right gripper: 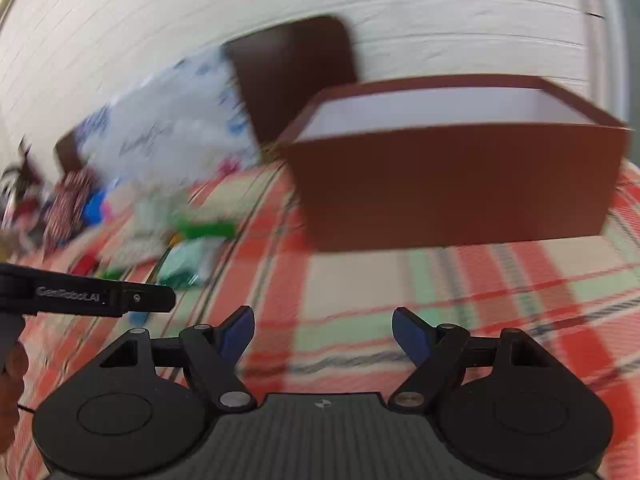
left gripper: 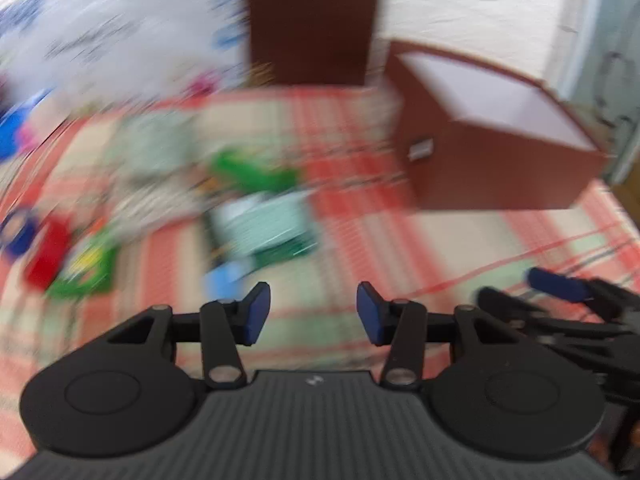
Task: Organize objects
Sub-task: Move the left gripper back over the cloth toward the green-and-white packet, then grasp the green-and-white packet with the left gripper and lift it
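A brown open box [left gripper: 492,160] with a white inside stands on the checked cloth at the right; it also shows in the right wrist view [right gripper: 456,188], straight ahead. A blurred heap of small objects lies left of it: a pale green packet [left gripper: 264,224], a green item [left gripper: 252,172], a red item [left gripper: 48,256]. The packet also shows in the right wrist view [right gripper: 188,264]. My left gripper [left gripper: 313,314] is open and empty above the cloth. My right gripper [right gripper: 323,334] is open and empty; it also shows in the left wrist view [left gripper: 560,300].
The red, green and cream checked cloth [right gripper: 400,292] covers the surface. A brown lid [left gripper: 312,20] leans on the white wall behind. A white and blue plastic bag [right gripper: 168,128] lies at the back left. Both views are motion-blurred.
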`<state>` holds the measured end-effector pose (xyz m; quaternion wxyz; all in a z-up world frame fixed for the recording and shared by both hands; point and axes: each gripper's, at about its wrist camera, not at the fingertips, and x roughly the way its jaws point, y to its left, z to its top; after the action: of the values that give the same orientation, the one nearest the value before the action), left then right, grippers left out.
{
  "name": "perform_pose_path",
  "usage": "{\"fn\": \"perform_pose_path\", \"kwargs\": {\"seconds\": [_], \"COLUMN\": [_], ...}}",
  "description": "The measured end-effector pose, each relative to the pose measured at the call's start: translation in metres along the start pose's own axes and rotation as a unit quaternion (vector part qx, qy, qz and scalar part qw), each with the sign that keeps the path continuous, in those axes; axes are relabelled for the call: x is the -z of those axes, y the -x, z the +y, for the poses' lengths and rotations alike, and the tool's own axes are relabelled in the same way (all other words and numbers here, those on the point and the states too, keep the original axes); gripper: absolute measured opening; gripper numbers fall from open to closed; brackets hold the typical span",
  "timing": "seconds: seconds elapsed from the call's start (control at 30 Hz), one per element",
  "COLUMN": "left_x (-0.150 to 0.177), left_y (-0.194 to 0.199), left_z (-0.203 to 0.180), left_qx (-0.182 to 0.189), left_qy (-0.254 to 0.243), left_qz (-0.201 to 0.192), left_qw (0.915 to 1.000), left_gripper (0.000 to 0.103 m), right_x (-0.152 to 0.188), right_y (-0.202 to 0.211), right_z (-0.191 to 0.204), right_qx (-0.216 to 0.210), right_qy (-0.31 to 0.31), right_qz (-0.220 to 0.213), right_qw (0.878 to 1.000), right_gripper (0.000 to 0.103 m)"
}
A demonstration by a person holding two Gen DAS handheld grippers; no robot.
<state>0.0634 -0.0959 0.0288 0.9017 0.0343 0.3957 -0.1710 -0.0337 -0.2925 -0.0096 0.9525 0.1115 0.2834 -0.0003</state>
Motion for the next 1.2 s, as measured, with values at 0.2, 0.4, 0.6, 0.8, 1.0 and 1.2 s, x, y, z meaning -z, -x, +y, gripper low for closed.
{"fn": "perform_pose_path", "kwargs": {"seconds": [0.2, 0.4, 0.6, 0.8, 1.0, 1.2], "left_x": [0.037, 0.051, 0.056, 0.058, 0.057, 0.050], "left_y": [0.007, 0.005, 0.004, 0.004, 0.003, 0.007], "left_z": [0.100, 0.120, 0.119, 0.118, 0.115, 0.104], "left_qx": [-0.117, -0.100, -0.085, -0.076, -0.083, -0.080], "left_qy": [0.060, 0.063, 0.058, 0.059, 0.049, 0.032], "left_qz": [-0.043, -0.110, -0.114, -0.117, -0.113, -0.089], "left_qw": [0.9903, 0.9869, 0.9881, 0.9885, 0.9889, 0.9923], "left_gripper": [0.053, 0.076, 0.082, 0.086, 0.086, 0.084], "right_x": [-0.001, -0.032, -0.050, -0.040, -0.021, 0.006], "right_y": [-0.028, -0.075, -0.125, -0.109, -0.069, -0.015], "right_z": [0.065, 0.097, 0.108, 0.097, 0.074, 0.045], "right_qx": [-0.035, -0.030, -0.048, -0.040, -0.024, 0.000], "right_qy": [0.096, 0.107, 0.081, 0.072, 0.034, 0.007], "right_qz": [0.034, 0.011, 0.029, 0.025, 0.020, 0.022], "right_qw": [0.994, 0.994, 0.995, 0.996, 0.999, 1.000], "right_gripper": [0.071, 0.069, 0.054, 0.009, 0.009, 0.009]}}
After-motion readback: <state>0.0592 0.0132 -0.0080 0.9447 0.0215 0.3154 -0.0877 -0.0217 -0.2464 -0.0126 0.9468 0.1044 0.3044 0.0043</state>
